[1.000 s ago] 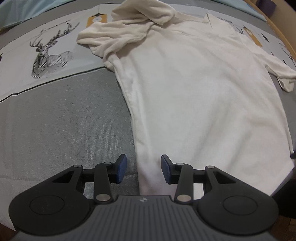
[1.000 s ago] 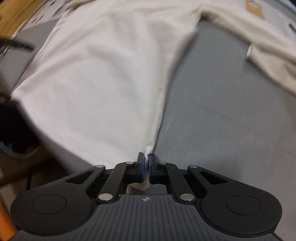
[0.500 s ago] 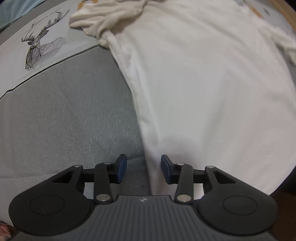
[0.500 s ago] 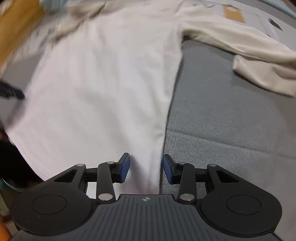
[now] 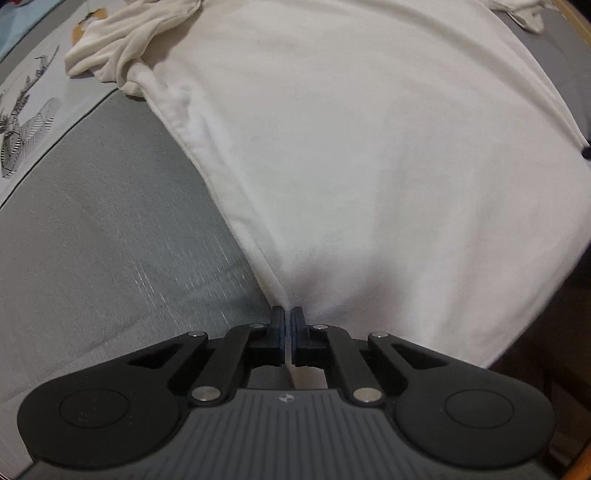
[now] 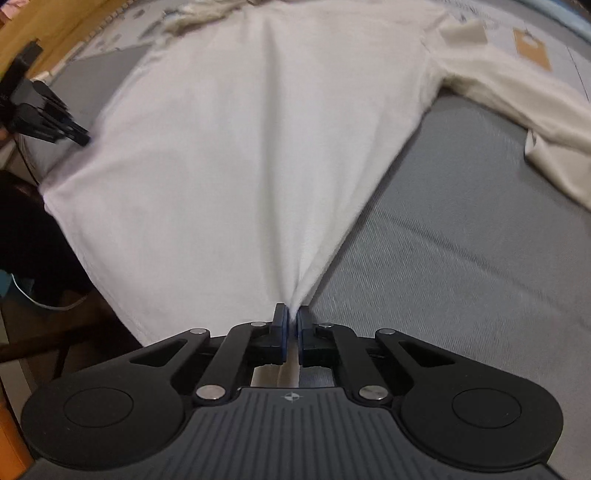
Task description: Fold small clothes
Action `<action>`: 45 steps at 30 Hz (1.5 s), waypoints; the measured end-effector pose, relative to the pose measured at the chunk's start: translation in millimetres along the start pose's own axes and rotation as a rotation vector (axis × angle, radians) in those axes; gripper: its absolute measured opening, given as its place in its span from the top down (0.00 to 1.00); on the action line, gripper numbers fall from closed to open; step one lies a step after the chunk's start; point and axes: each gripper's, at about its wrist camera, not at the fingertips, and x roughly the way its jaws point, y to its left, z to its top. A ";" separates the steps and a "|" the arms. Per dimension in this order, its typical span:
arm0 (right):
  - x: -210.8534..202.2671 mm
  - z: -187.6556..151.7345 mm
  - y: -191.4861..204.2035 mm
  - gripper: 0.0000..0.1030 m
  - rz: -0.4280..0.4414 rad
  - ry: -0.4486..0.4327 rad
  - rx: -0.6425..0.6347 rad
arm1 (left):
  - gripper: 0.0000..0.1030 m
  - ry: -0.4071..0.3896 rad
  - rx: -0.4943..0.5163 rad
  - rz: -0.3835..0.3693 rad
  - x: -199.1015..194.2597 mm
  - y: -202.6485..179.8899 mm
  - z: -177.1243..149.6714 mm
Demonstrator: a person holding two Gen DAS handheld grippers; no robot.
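We hold the left gripper (image 5: 287, 325), black with blue pads, at the bottom centre of its own view, pointing steeply down at the bed, its two jaws pressed together on the lower left corner of the one cream-white long-sleeved cotton shirt (image 5: 369, 147); a sliver of cloth shows between the pads and behind them. From that pinch the shirt's side seam runs up and to the left, and the body spreads over the centre and right of the frame. At the upper left its bunched sleeve (image 5: 122, 48) lies crumpled beside the body. Left of the seam we see the grey woven bedspread (image 5: 92, 221), and at the far left edge a pale panel printed with one line-drawn deer (image 5: 26, 125). A tan paper tag (image 5: 79, 31) sits just above the sleeve.

In the right wrist view, the left gripper shows again as a dark shape at the left edge (image 6: 48, 122), by the shirt's hem. The right gripper (image 6: 290, 328), the same black and blue make, sits at the bottom centre, tilted down but less steeply, its jaws likewise clamped on the shirt's other lower corner (image 6: 258, 147), where the cloth gathers into a narrow point with creases fanning upward. To the right the grey bedspread (image 6: 461, 277) lies bare, and the shirt's other sleeve (image 6: 517, 110) stretches flat toward the right edge. One more tan tag (image 6: 532, 51) lies at the upper right. Two grippers, one shirt, two sleeves.
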 end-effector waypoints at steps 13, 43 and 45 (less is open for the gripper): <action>-87.2 0.1 -116.7 0.83 -0.169 -0.652 0.674 | 0.70 -0.266 -0.244 0.070 -58.0 22.8 52.1; -53.0 40.8 -264.1 0.92 -0.375 -0.885 1.182 | 0.69 -0.332 -0.210 0.111 -57.1 -6.8 131.8; -72.0 53.3 -251.1 0.94 -0.475 -0.913 1.065 | 0.69 -0.333 -0.209 0.111 -57.1 -7.3 132.1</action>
